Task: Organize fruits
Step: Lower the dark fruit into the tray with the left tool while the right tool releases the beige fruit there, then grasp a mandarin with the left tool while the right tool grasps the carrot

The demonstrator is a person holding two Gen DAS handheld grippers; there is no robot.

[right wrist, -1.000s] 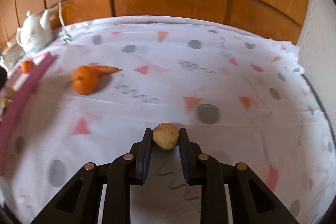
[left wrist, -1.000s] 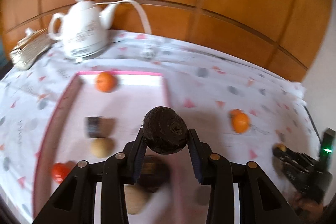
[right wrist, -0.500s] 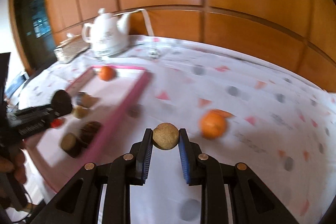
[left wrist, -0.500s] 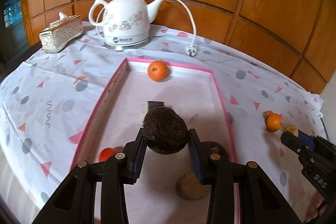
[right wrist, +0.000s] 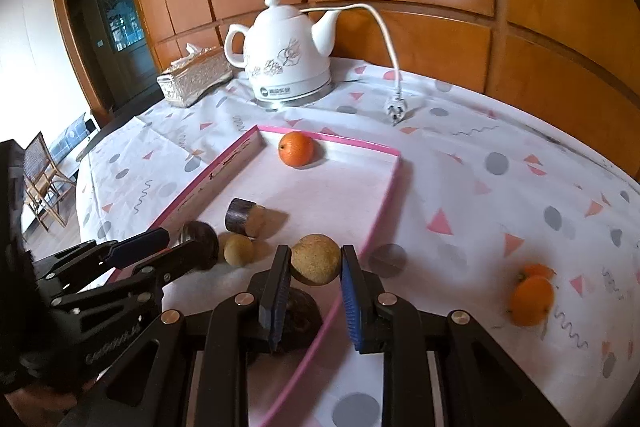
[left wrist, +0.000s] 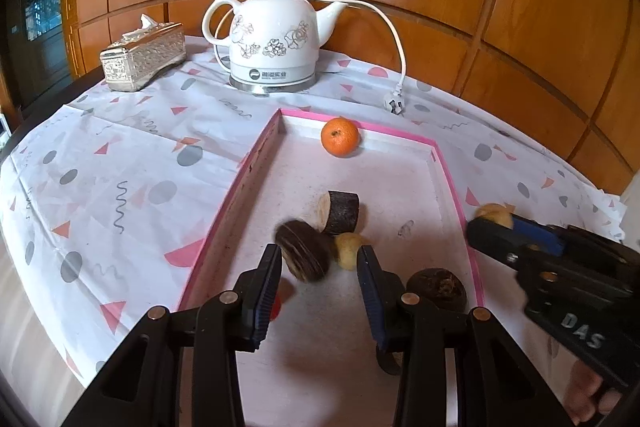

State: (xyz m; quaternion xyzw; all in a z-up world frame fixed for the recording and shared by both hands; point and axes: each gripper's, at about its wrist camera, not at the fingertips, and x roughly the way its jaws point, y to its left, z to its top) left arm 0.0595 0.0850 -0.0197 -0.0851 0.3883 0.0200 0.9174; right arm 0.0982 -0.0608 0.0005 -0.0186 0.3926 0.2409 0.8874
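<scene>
Two fruits are on the move: the dark brown, rough-skinned round fruit [left wrist: 301, 255], clamped in the left tongs [left wrist: 318, 259] half a second ago, now lies blurred and loose in the pink-rimmed white tray [left wrist: 452, 187], those jaws released around it. At 3 o'clock the right tongs [right wrist: 316, 253] have swung in from the patterned white cloth [right wrist: 480, 187], clenched on a tan round fruit [right wrist: 314, 261] above the tray's rim. One small orange mandarin [right wrist: 530, 301] waits outside at 4 o'clock, so sorting looks nearly done

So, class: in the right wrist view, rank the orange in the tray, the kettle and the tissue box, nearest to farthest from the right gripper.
From the right gripper:
1. Orange in the tray, by its far rim.
2. Kettle, behind the tray.
3. Tissue box, far left, beside the kettle.
</scene>
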